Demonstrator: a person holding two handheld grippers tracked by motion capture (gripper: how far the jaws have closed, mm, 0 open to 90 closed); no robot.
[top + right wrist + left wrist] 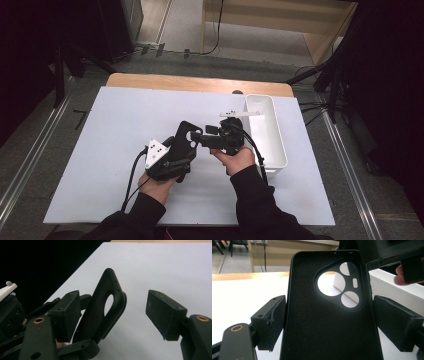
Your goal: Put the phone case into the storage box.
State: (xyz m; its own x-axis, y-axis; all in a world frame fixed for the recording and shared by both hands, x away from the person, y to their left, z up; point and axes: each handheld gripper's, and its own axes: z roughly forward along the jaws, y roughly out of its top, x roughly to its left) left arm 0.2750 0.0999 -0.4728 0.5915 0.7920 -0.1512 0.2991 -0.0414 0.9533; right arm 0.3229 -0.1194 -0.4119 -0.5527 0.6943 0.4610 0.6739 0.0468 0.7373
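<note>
Case (329, 322): black phone case, camera cutouts | left claw (329, 322): pinching it | right claw (120, 312): spread

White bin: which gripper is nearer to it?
Right. The right gripper sits just beside the white bin; the left gripper, holding the phone case, is farther off.

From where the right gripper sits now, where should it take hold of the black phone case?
Probably the free top end by the camera cutout, across its thin thickness. The left gripper already clamps the phone case by its long edges, holding it upright, and the right gripper is open, astride that end.
</note>
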